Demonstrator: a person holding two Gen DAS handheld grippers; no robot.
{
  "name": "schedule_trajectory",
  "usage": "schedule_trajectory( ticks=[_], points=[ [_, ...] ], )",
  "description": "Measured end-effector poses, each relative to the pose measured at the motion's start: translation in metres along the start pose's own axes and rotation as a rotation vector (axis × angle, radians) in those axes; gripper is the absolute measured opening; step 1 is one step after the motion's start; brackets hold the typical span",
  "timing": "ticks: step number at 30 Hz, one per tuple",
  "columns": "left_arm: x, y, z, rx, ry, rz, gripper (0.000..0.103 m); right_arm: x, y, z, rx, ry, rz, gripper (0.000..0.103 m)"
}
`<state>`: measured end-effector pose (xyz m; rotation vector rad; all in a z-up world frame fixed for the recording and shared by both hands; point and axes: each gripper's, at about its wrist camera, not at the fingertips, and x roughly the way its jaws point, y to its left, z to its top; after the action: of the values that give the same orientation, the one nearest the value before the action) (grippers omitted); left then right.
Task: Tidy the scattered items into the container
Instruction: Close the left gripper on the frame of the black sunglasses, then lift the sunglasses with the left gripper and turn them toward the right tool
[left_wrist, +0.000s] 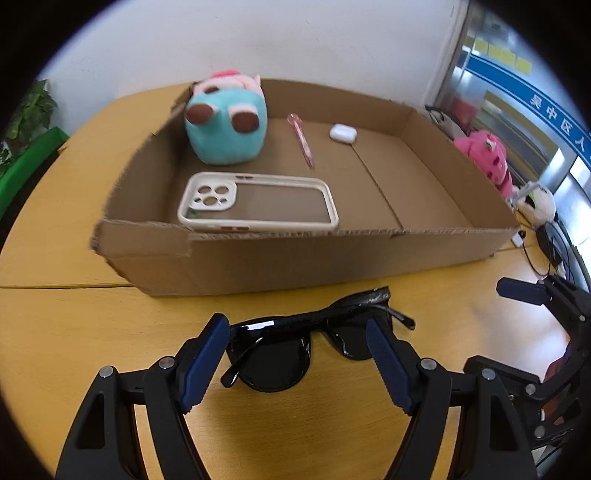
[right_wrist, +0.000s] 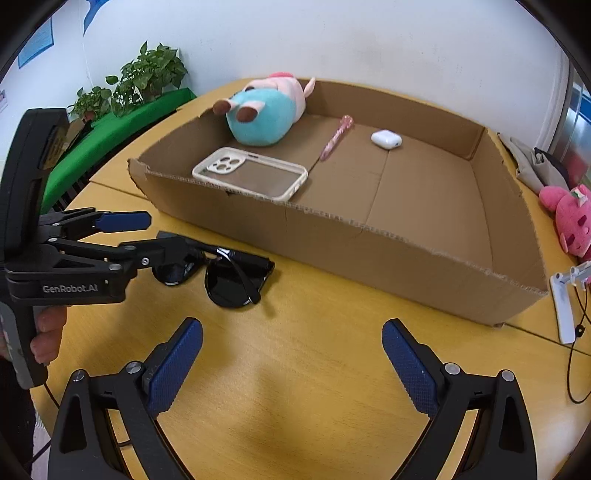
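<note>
Black sunglasses (left_wrist: 295, 350) lie folded on the wooden table just in front of the cardboard box (left_wrist: 295, 254). My left gripper (left_wrist: 295, 325) is open with its fingers on either side of the sunglasses. The sunglasses (right_wrist: 229, 277) and the left gripper (right_wrist: 166, 232) also show in the right wrist view. My right gripper (right_wrist: 291, 332) is open and empty above bare table, to the right of the sunglasses. The box (right_wrist: 369, 243) holds a teal plush toy (left_wrist: 225, 125), a phone case (left_wrist: 258, 201), a pink pen (left_wrist: 301, 138) and a white earbud case (left_wrist: 342, 132).
A pink plush (right_wrist: 570, 218) and a white plush (left_wrist: 539, 201) lie right of the box, with cables and a white stand (right_wrist: 563, 306). Potted plants (right_wrist: 147, 77) on a green ledge stand at the left. A white wall is behind the table.
</note>
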<state>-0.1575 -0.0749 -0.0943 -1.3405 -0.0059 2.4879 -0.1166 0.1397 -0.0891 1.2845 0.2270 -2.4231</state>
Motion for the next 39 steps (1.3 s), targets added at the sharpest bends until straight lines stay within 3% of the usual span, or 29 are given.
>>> schedule_trajectory(
  ticks=[12, 14, 20, 28, 30, 31, 32, 39],
  points=[
    [0.027, 0.001, -0.005, 0.119, 0.048, 0.029, 0.070, 0.011, -0.008, -0.012, 0.028, 0.043, -0.007, 0.100],
    [0.027, 0.000, -0.005, 0.140, 0.049, 0.016, 0.062, 0.012, -0.008, -0.014, 0.028, 0.045, -0.003, 0.100],
    [0.026, -0.009, -0.008, 0.188, 0.054, -0.025, 0.062, 0.012, -0.008, -0.018, 0.026, 0.048, 0.006, 0.100],
    [0.022, -0.020, -0.014, 0.143, 0.067, -0.026, 0.061, 0.017, -0.002, -0.025, 0.011, 0.056, 0.024, 0.100],
    [0.021, -0.022, -0.014, 0.115, 0.071, -0.039, 0.052, 0.021, 0.001, -0.026, 0.009, 0.054, 0.030, 0.100],
    [0.021, -0.023, -0.014, 0.101, 0.079, -0.053, 0.033, 0.023, 0.003, -0.026, 0.005, 0.049, 0.033, 0.100],
    [0.021, -0.022, -0.014, 0.084, 0.088, -0.071, 0.027, 0.025, 0.005, -0.026, 0.000, 0.044, 0.034, 0.100],
    [0.023, -0.025, -0.011, 0.068, 0.105, -0.071, 0.027, 0.046, 0.010, -0.031, -0.025, 0.040, 0.006, 0.098]
  ],
)
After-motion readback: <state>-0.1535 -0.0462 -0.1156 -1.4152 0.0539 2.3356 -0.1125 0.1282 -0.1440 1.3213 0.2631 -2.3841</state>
